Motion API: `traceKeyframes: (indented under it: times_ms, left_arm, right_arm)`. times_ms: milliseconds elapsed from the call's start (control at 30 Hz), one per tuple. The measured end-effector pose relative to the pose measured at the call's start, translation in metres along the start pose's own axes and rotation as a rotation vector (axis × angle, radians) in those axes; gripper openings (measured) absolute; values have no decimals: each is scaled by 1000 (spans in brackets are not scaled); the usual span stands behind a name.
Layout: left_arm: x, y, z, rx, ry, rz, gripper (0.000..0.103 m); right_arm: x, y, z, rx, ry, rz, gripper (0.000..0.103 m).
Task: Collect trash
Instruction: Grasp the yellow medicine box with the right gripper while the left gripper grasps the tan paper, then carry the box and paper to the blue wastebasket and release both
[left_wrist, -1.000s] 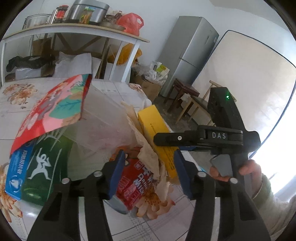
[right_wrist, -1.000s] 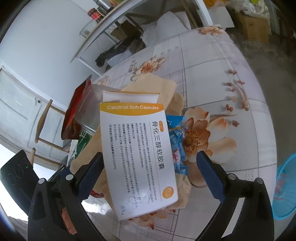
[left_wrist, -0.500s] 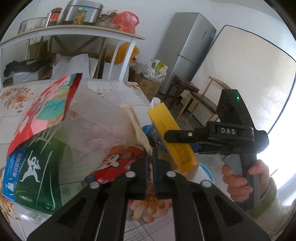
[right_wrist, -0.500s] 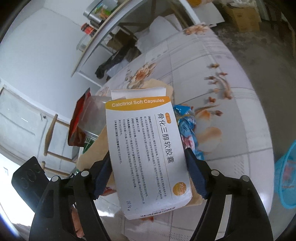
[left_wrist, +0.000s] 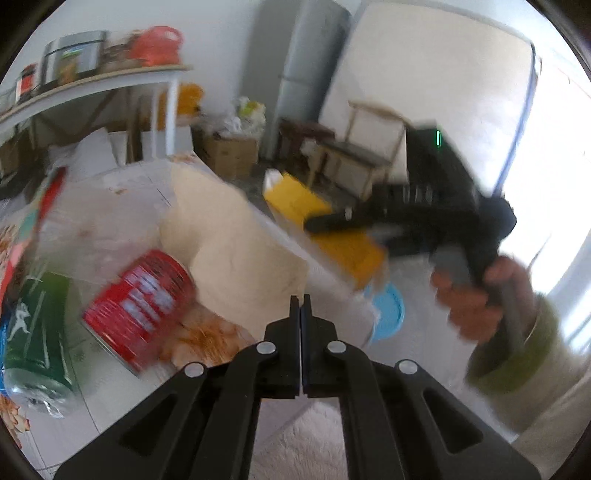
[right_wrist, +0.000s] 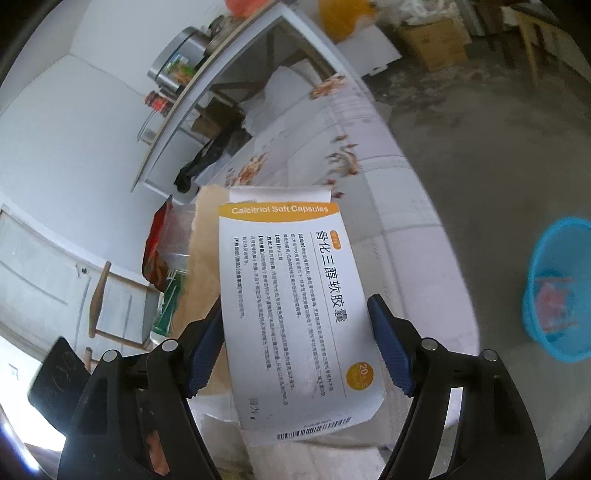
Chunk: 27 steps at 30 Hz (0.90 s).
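My right gripper (right_wrist: 295, 314) is shut on a white and orange medicine box (right_wrist: 291, 295) and holds it up past the table's edge. In the left wrist view the same box (left_wrist: 321, 225) shows its yellow side. My left gripper (left_wrist: 300, 304) is shut, its tips pinching the corner of a brown paper wrapper (left_wrist: 236, 251) that stands up off the table. In the right wrist view the paper (right_wrist: 201, 266) rises behind the box. A red can (left_wrist: 140, 306) lies on its side on the table (right_wrist: 399, 229).
A blue basket (right_wrist: 557, 288) stands on the floor to the right of the table, with some red trash in it. A green packet (left_wrist: 33, 332), a red snack bag (right_wrist: 157, 251) and clear plastic lie on the table. A shelf, boxes and chairs stand behind.
My left jaws have shut on the paper. My right jaws have shut on the box. Both grippers have swung right, toward the table's edge and the basket.
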<state>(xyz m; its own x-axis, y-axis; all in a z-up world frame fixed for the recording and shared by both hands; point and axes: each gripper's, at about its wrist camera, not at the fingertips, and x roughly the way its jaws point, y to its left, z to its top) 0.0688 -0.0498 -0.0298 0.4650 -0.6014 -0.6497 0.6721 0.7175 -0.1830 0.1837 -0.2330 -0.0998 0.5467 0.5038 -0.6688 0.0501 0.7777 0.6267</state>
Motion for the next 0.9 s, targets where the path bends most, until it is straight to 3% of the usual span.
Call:
traceKeyframes:
  times_ms: [167, 233, 300, 367, 433, 533, 633, 733, 900]
  left_arm:
    - [28, -22, -23, 112, 145, 15, 3]
    - [32, -26, -28, 132, 177, 19, 25]
    - [26, -24, -25, 125, 161, 7, 43]
    - [14, -21, -20, 110, 98, -37, 53]
    - [9, -17, -14, 100, 54, -18, 64]
    - [21, -15, -6, 122, 43, 79, 66]
    - [47, -7, 1, 118, 81, 154, 67]
    - [69, -1, 1, 120, 133, 196, 67]
    - [81, 9, -10, 104, 173, 195, 64]
  right_arm:
    - [-12, -14, -9, 29, -19, -10, 70]
    - [-17, -20, -12, 35, -30, -15, 70]
    - [-20, -23, -12, 42, -42, -18, 70]
    - [-24, -27, -10, 52, -55, -14, 70]
    - [-27, -28, -11, 53, -63, -13, 70]
    - [-29, -31, -10, 58, -74, 2, 67]
    - [-28, -34, -10, 73, -72, 22, 63]
    - [-22, -36, -10, 76, -57, 19, 62]
    - [-3, -30, -16, 46, -9, -1, 62]
